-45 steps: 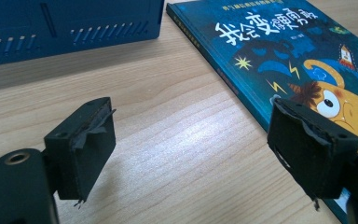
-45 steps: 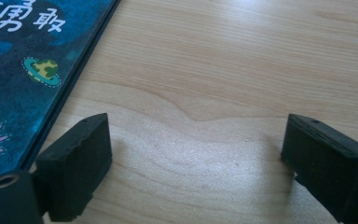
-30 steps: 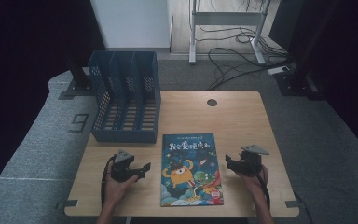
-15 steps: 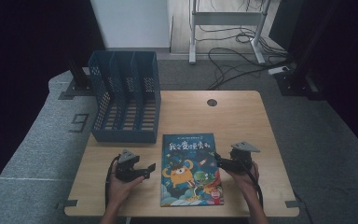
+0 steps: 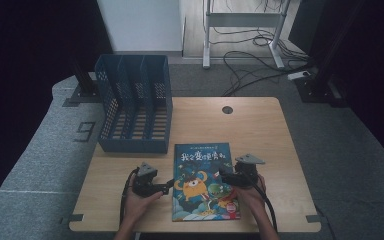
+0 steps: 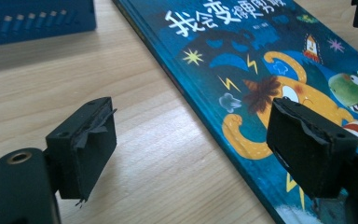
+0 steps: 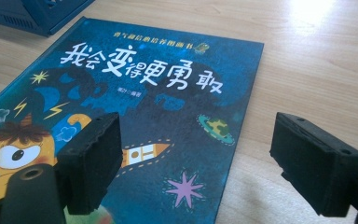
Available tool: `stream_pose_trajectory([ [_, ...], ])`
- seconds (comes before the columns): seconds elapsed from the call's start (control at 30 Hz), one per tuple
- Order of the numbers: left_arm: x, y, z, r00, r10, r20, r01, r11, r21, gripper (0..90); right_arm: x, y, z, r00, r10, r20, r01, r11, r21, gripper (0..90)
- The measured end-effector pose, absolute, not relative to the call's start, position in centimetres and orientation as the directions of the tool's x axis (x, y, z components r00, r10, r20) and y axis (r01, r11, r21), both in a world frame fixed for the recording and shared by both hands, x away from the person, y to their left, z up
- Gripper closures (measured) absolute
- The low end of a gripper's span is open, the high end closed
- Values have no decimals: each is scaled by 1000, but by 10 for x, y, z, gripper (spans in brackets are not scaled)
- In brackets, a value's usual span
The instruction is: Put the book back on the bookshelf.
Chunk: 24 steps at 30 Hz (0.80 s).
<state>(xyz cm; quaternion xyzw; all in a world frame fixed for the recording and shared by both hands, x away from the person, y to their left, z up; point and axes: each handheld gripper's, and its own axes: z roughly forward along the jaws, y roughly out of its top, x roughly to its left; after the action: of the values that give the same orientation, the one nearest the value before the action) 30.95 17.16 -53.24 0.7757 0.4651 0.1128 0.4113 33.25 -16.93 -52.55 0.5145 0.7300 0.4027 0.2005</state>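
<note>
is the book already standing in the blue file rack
No, the book lies flat on the table, cover up, in front of the blue file rack, whose slots hold nothing.

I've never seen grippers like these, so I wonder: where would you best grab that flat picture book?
Probably at a long side edge. The book lies flat on the table, so jaws need an edge to slip under. The open left gripper and right gripper flank those edges; come in low from the side.

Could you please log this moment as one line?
left gripper: open, at book's left edge | right gripper: open, over right edge | book: flat on table
</note>
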Motion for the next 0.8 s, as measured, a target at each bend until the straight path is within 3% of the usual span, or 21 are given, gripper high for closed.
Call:
stream_pose_trajectory([
  [0.8,308,145,-546,551,811,-198,656,-274,703,155,334,-156,-545,-407,904,133,639,177,749,168],
])
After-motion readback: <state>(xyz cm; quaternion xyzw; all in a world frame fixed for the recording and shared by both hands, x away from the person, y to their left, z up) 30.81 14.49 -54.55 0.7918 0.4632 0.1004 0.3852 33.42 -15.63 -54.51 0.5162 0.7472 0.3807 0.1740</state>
